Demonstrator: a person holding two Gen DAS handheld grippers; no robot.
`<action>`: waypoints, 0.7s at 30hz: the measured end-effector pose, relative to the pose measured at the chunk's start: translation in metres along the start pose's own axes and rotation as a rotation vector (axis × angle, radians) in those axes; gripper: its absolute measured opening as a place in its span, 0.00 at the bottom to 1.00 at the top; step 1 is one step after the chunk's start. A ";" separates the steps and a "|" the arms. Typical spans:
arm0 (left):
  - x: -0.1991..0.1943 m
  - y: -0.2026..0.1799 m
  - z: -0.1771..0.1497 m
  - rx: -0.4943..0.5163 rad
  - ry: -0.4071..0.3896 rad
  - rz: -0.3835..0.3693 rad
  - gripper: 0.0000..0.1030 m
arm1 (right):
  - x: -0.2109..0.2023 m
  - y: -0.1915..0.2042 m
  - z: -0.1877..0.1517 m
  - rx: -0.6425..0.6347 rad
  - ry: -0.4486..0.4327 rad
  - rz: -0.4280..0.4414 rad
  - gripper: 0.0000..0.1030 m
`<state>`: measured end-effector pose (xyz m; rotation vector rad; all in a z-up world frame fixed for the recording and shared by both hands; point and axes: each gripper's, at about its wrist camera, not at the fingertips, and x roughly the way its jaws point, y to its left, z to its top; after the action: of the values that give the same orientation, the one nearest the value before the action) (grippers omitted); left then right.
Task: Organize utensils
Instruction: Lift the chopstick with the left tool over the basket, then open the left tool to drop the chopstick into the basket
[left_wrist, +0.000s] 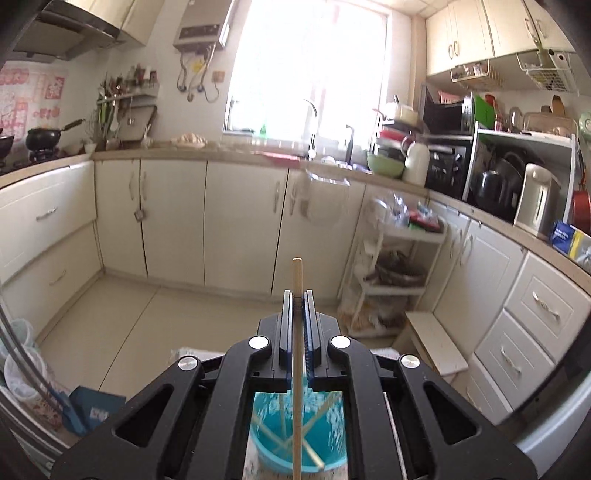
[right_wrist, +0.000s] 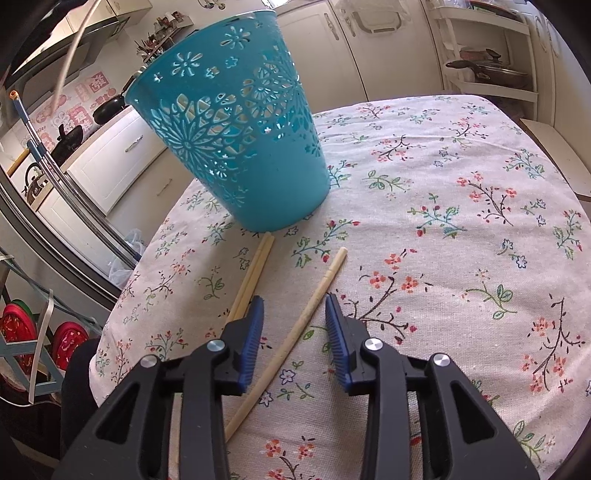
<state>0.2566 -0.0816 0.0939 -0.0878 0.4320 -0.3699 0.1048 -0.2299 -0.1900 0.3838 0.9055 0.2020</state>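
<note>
My left gripper (left_wrist: 297, 295) is shut on a wooden chopstick (left_wrist: 297, 280) that stands upright between the pads, above the blue perforated basket (left_wrist: 325, 458). Several chopsticks lie inside the basket. In the right wrist view the same blue basket (right_wrist: 240, 133) stands on the floral tablecloth (right_wrist: 443, 221). My right gripper (right_wrist: 294, 302) is open just above the cloth, with one loose chopstick (right_wrist: 317, 291) lying between its fingers. A pair of chopsticks (right_wrist: 255, 273) lies to the left, its far ends at the basket's foot.
Kitchen cabinets (left_wrist: 173, 221) and a cluttered counter (left_wrist: 406, 158) ring the room. A white shelf cart (left_wrist: 391, 273) stands by the right cabinets. A refrigerator edge (right_wrist: 55, 206) is left of the table.
</note>
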 end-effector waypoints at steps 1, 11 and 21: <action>0.005 -0.003 0.003 0.000 -0.020 0.006 0.05 | 0.000 0.001 0.000 -0.003 0.000 0.000 0.35; 0.075 -0.010 -0.038 0.028 0.007 0.083 0.05 | 0.001 0.002 0.000 -0.012 0.001 0.004 0.38; 0.085 -0.007 -0.098 0.127 0.127 0.131 0.06 | 0.001 0.002 0.000 -0.011 0.000 0.003 0.39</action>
<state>0.2840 -0.1197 -0.0271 0.0882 0.5355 -0.2740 0.1053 -0.2272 -0.1901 0.3745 0.9036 0.2097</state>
